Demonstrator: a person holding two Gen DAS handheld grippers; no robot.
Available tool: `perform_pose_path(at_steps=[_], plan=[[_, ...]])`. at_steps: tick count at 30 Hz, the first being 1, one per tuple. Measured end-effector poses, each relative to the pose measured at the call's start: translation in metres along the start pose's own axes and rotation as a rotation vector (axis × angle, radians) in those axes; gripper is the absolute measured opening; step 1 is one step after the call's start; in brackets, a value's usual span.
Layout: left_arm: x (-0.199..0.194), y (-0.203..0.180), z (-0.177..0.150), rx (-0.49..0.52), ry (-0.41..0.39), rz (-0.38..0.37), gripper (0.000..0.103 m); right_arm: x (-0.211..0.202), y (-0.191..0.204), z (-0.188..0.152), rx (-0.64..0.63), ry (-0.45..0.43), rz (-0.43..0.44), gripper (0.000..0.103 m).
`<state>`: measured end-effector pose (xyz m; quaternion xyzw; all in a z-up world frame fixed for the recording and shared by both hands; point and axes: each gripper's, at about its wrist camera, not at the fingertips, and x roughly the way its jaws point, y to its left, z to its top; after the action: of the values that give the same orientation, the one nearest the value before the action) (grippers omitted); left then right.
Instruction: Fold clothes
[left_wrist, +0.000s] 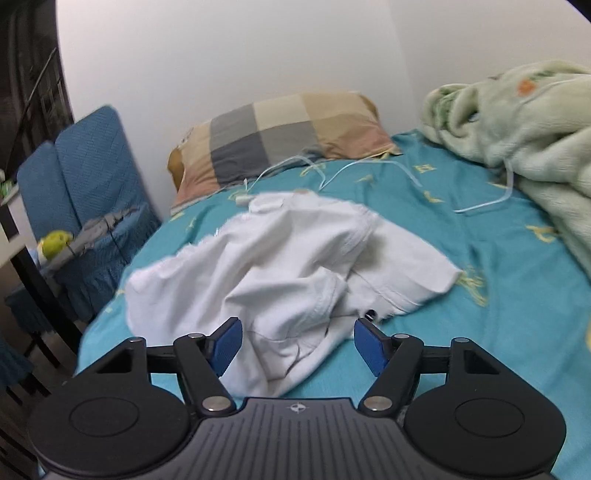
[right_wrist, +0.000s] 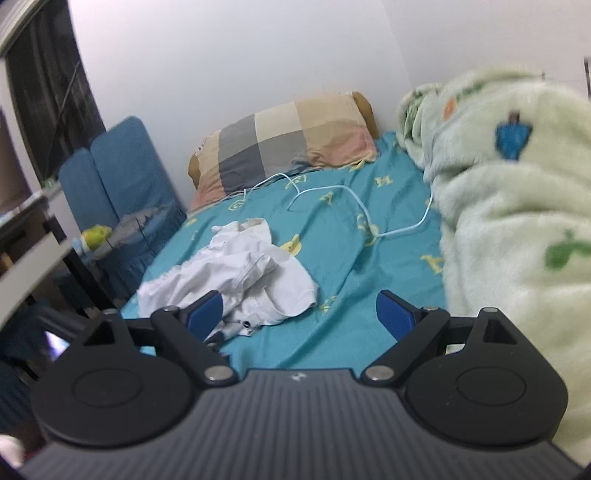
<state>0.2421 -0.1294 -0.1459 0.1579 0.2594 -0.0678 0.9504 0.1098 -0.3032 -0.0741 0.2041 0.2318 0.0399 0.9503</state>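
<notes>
Lying crumpled on the teal bed sheet (left_wrist: 498, 258), the white garment (left_wrist: 280, 258) sits toward the bed's left edge, short of the checked pillow (left_wrist: 280, 136). The left claw (left_wrist: 298, 341) hangs right over its near end, blue pads spread wide, a fold of the cloth showing between them but not pinched. The right claw (right_wrist: 300, 314) is also spread wide and holds nothing; in its view the garment (right_wrist: 240, 273) lies ahead and to the left, showing just behind the left pad, while bare sheet (right_wrist: 332, 229) fills the gap between the pads. A pale green blanket (right_wrist: 517, 221) is heaped along the right side, and a thin white cable (right_wrist: 354, 206) trails across the sheet beyond the garment.
</notes>
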Motion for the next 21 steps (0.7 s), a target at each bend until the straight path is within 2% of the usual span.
perform_pose_path(at_steps=[3, 5, 7, 10, 15, 21], plan=[[0.003, 0.008, 0.002, -0.039, -0.013, -0.025, 0.046, 0.011, -0.006, -0.001, 0.031, 0.008, 0.009, 0.091], [0.002, 0.014, 0.004, -0.064, -0.025, -0.042, 0.026, 0.018, -0.006, -0.004, 0.027, 0.009, 0.009, 0.091], [0.0, 0.02, 0.005, -0.089, -0.038, -0.059, 0.013, 0.025, -0.007, -0.008, 0.019, 0.023, 0.009, 0.091], [-0.009, 0.032, 0.009, -0.129, -0.065, -0.084, 0.01, 0.032, -0.008, -0.012, 0.009, 0.039, 0.002, 0.091], [-0.083, 0.075, 0.018, -0.244, -0.127, -0.117, 0.007, 0.028, -0.002, -0.017, -0.046, 0.026, 0.01, 0.091], [-0.173, 0.124, 0.004, -0.303, -0.119, -0.141, 0.007, 0.019, 0.017, -0.026, -0.115, 0.052, 0.087, 0.091]])
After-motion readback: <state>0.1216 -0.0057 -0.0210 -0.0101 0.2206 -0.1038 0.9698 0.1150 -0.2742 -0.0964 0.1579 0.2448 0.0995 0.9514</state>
